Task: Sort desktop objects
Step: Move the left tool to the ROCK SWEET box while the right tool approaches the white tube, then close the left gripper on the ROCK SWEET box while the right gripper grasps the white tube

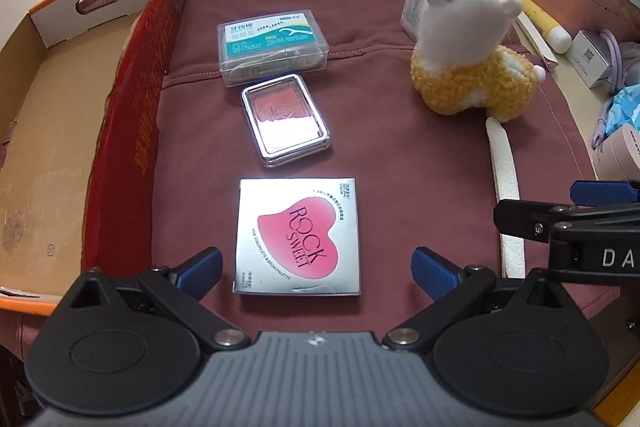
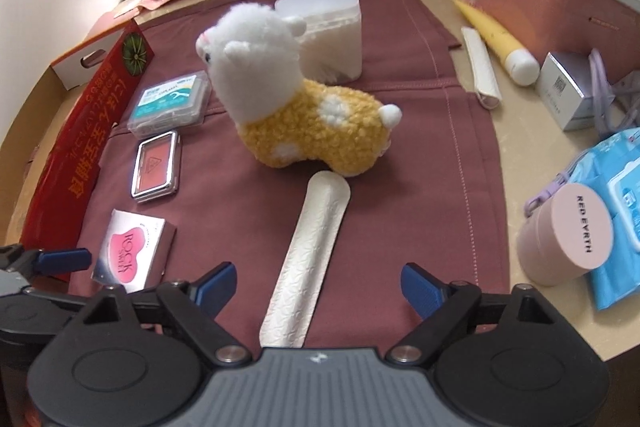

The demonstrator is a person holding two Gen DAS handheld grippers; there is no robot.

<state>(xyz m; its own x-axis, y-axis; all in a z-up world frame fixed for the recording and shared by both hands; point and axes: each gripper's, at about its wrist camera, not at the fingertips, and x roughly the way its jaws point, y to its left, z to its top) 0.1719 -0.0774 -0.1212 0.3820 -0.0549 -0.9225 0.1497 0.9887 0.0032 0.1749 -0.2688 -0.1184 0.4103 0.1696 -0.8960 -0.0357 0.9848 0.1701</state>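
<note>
On a maroon cloth (image 1: 380, 27) lie a white "Rock Sweet" palette box (image 1: 298, 237), a silver blush compact (image 1: 286, 119), a clear floss-pick box (image 1: 272, 45), a white and yellow alpaca plush (image 1: 464, 43) and a long white textured pouch (image 2: 308, 259). My left gripper (image 1: 316, 273) is open and empty, its fingers either side of the palette box's near edge. My right gripper (image 2: 318, 287) is open and empty over the pouch's near end. The plush (image 2: 304, 115), compact (image 2: 156, 167), floss box (image 2: 172, 105) and palette box (image 2: 130, 253) also show in the right wrist view.
An open cardboard box (image 1: 60, 131) with a red flap (image 1: 140, 115) stands at the left. A translucent tub (image 2: 328, 35) sits behind the plush. At the right are a yellow tube (image 2: 500, 43), a pink jar (image 2: 568, 239), a blue wipes pack (image 2: 616, 219) and a silver carton (image 2: 572, 91).
</note>
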